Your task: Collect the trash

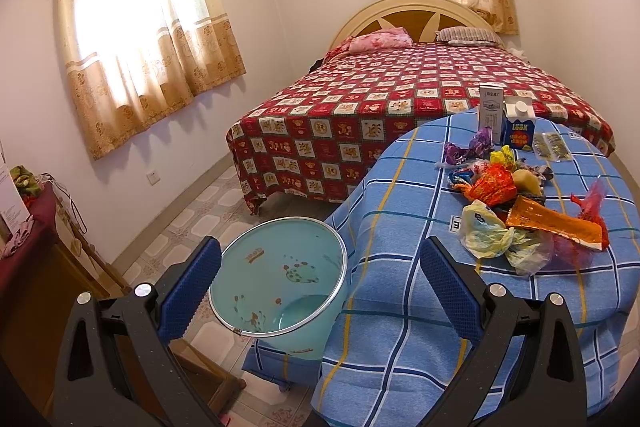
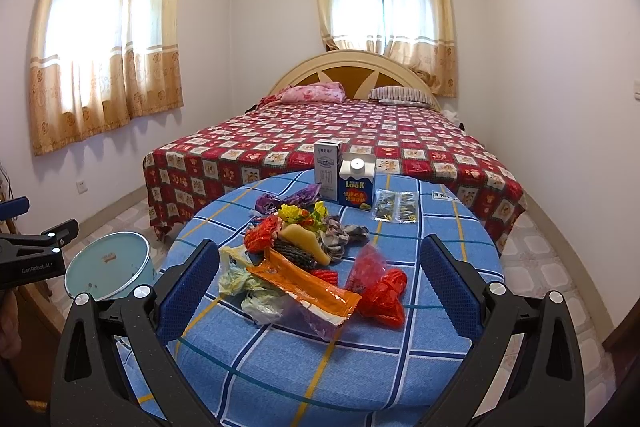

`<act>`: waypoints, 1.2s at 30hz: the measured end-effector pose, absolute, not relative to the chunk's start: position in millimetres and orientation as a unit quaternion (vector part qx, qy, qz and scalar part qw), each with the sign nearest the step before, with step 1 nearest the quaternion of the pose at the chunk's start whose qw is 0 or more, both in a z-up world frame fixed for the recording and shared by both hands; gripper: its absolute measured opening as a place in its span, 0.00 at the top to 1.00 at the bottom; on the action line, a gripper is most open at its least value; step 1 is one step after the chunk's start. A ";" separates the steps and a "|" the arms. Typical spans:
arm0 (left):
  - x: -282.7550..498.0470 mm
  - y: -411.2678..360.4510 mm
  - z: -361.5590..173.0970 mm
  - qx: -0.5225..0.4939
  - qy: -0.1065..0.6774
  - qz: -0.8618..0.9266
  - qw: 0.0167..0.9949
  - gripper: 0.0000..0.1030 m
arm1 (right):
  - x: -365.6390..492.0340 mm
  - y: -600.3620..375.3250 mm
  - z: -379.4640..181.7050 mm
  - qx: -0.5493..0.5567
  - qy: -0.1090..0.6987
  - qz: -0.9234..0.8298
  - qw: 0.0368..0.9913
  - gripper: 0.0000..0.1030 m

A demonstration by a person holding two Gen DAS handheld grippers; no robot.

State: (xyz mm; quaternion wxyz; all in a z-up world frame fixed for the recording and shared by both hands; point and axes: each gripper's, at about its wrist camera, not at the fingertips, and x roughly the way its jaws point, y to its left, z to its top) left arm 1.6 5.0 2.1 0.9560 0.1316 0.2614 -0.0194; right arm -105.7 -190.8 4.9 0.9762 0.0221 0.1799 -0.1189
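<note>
Blue carton (image 2: 356, 189) reading "LOOK" is standing behind the trash (image 2: 304, 259) mid-frame on the checked desk (image 2: 320, 359); bin (image 1: 276, 279) lower left; bed (image 2: 340, 139) behind. Both grippers, left (image 1: 320, 287) and right (image 2: 320, 287), are gaping, holding nothing.

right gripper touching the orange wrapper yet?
Apart. The right wrist view shows the right gripper wide open, both fingers held above the tablecloth, with the orange wrapper lying flat between them, clear of either pad.
</note>
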 end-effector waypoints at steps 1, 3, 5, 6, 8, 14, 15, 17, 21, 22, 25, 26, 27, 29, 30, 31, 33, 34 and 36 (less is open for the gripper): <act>1.8 5.2 2.1 0.131 0.261 -0.019 0.956 0.06 | -105.8 -190.9 4.9 0.022 0.180 -0.119 0.976 0.04; 1.9 6.4 1.8 0.130 0.261 -0.018 0.956 0.06 | -105.7 -191.1 5.2 0.023 0.180 -0.118 0.976 0.04; 1.8 6.4 1.8 0.130 0.261 -0.019 0.956 0.06 | -105.5 -190.3 5.0 0.022 0.181 -0.118 0.976 0.04; 1.8 6.4 1.8 0.131 0.261 -0.018 0.956 0.06 | -105.5 -190.0 4.7 0.022 0.181 -0.118 0.976 0.04; 2.0 6.8 1.8 0.131 0.261 -0.019 0.956 0.06 | -105.4 -189.1 4.4 0.022 0.181 -0.117 0.976 0.04; 3.1 9.1 1.1 0.130 0.261 -0.018 0.956 0.06 | -105.2 -188.7 4.4 0.022 0.182 -0.117 0.976 0.04; 3.3 9.1 0.9 0.130 0.261 -0.018 0.956 0.06 | -105.2 -188.9 4.5 0.022 0.182 -0.117 0.976 0.04; 3.2 9.5 1.1 0.130 0.262 -0.018 0.956 0.06 | -105.2 -188.8 4.3 0.022 0.182 -0.117 0.976 0.04; 4.0 12.1 0.8 0.131 0.262 -0.017 0.956 0.06 | -105.2 -188.7 4.1 0.022 0.182 -0.117 0.976 0.04; 3.8 13.9 1.3 0.130 0.262 -0.016 0.956 0.06 | -105.1 -188.8 4.4 0.022 0.182 -0.117 0.976 0.04; 3.5 12.7 1.3 0.130 0.261 -0.016 0.956 0.06 | -105.3 -188.6 4.2 0.023 0.182 -0.117 0.976 0.04; 3.3 12.4 1.4 0.130 0.261 -0.016 0.956 0.06 | -105.1 -188.6 4.3 0.022 0.182 -0.117 0.976 0.04; 3.8 13.7 1.2 0.130 0.261 -0.016 0.956 0.06 | -105.1 -188.4 4.3 0.022 0.182 -0.118 0.976 0.04; 3.3 12.3 1.4 0.131 0.261 -0.016 0.956 0.06 | -105.0 -188.9 4.6 0.023 0.182 -0.117 0.976 0.04; 3.1 13.0 1.4 0.131 0.261 -0.015 0.956 0.06 | -105.1 -188.6 4.4 0.023 0.182 -0.117 0.976 0.04; 3.4 14.6 1.3 0.130 0.261 -0.015 0.956 0.06 | -105.0 -188.3 4.3 0.022 0.182 -0.117 0.976 0.04; 3.6 14.6 1.3 0.131 0.261 -0.015 0.956 0.06 | -105.0 -189.1 4.8 0.022 0.182 -0.118 0.976 0.04; 3.3 13.7 1.5 0.130 0.261 -0.015 0.956 0.06 | -104.9 -189.3 4.9 0.023 0.182 -0.117 0.976 0.04; 3.1 13.1 1.6 0.131 0.261 -0.016 0.956 0.06 | -105.0 -189.0 4.7 0.022 0.182 -0.117 0.976 0.04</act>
